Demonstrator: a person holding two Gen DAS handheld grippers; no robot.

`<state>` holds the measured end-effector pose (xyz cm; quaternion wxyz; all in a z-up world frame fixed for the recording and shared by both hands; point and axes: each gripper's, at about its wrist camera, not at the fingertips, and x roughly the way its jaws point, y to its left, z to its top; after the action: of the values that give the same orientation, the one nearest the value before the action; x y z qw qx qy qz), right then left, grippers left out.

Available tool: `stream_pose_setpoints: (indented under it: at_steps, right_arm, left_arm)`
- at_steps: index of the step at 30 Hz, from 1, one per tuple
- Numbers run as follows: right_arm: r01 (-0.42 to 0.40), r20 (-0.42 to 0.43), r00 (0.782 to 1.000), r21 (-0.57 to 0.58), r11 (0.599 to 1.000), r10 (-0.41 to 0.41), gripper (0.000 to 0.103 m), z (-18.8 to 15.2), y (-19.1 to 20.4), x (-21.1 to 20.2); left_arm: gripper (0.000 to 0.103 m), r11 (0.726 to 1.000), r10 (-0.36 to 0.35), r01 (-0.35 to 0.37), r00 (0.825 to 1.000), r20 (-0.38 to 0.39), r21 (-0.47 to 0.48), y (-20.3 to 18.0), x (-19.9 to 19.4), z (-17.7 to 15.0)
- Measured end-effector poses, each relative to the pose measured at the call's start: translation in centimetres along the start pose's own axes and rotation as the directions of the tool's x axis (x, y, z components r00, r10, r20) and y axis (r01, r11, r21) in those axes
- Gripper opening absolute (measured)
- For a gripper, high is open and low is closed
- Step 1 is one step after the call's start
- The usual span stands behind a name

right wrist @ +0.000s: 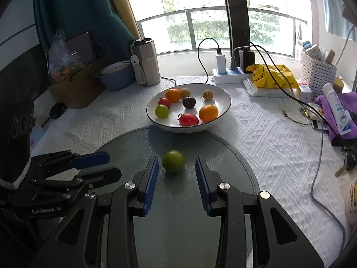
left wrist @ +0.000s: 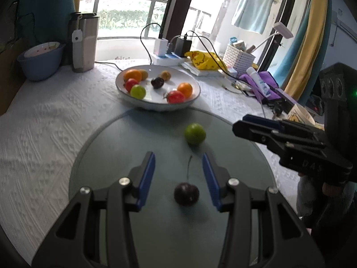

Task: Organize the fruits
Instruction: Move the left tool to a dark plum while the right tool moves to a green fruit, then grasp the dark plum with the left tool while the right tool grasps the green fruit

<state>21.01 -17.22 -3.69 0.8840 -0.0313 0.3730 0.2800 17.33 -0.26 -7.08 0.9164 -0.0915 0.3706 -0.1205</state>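
A dark cherry (left wrist: 186,193) with a long stem lies on the round glass disc (left wrist: 125,147), between the fingers of my open left gripper (left wrist: 178,156), untouched. A green fruit (left wrist: 194,133) lies further on the disc; in the right wrist view the green fruit (right wrist: 173,161) sits between the tips of my open right gripper (right wrist: 177,160), with gaps on both sides. A white bowl (right wrist: 225,98) behind the disc (right wrist: 223,151) holds several fruits: oranges, red, green and dark ones. The bowl (left wrist: 196,84) also shows in the left wrist view. The right gripper (left wrist: 256,127) and left gripper (right wrist: 104,163) see each other.
A steel tumbler (right wrist: 146,62) and a blue bowl (right wrist: 116,76) stand at the back left. A power strip with chargers (right wrist: 229,71), a yellow bag (right wrist: 272,76), a white basket (right wrist: 316,73), a tube (right wrist: 337,109) on a purple cloth and cables lie at the back and right.
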Motion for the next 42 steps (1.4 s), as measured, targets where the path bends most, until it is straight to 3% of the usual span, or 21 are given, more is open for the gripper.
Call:
stream_pose_setpoints:
  at_steps: [11, 25, 32, 42]
  right_arm:
    - [-0.007, -0.021, 1.000, 0.015, 1.000, 0.008, 0.037, -2.6, 0.2, 0.2]
    - [-0.023, -0.043, 0.999, 0.030, 0.999, 0.024, 0.037, -2.4, -0.8, 1.6]
    - [-0.031, -0.065, 0.997, 0.016, 0.999, 0.032, 0.037, -1.4, -0.4, 3.2]
    - [-0.019, -0.100, 0.995, -0.003, 1.000, 0.019, 0.037, -0.3, 0.4, 5.8]
  left_arm:
    - [0.046, 1.000, -0.013, 0.014, 0.998, -0.054, 0.011, -1.0, 0.7, -2.8]
    - [0.045, 0.998, 0.047, -0.042, 0.995, -0.087, 0.053, -1.2, 2.3, -2.5]
    - [0.028, 0.995, 0.024, -0.021, 0.999, -0.033, 0.093, -1.0, 1.4, -1.8]
    - [0.028, 0.997, -0.025, 0.029, 0.998, -0.052, 0.067, 0.0, 1.5, -1.4]
